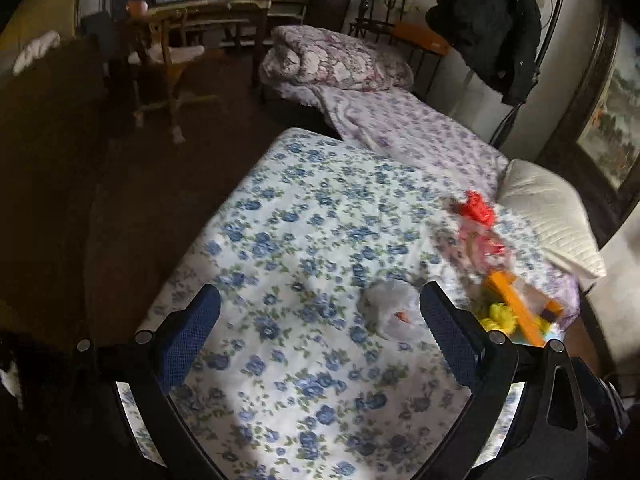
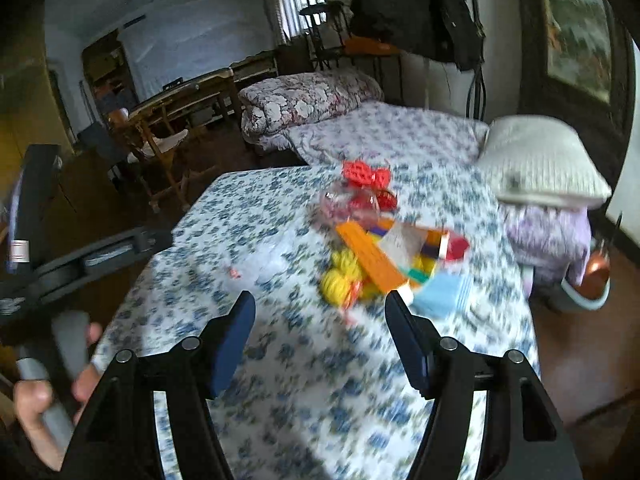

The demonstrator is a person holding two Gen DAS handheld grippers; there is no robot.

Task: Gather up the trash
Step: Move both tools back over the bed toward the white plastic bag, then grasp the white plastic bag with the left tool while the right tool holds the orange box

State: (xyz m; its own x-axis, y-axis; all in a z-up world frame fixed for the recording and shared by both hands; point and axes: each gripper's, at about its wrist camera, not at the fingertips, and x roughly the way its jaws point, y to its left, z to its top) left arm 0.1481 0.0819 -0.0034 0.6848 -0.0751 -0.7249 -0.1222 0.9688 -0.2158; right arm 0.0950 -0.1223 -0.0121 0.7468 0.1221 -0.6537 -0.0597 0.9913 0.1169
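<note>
Trash lies on a blue-flowered bed sheet. A crumpled white plastic bag lies just ahead of my open, empty left gripper, near its right finger. A pile sits further right: red netting, an orange box and yellow netting. In the right wrist view my open, empty right gripper hovers above the sheet, short of the orange box, yellow netting, red netting, a blue packet and the pale bag.
A white pillow lies at the bed's right. A folded floral quilt sits at the far end. A wooden chair and desk stand on the dark floor to the left. A dark coat hangs behind. A basin stands right of the bed.
</note>
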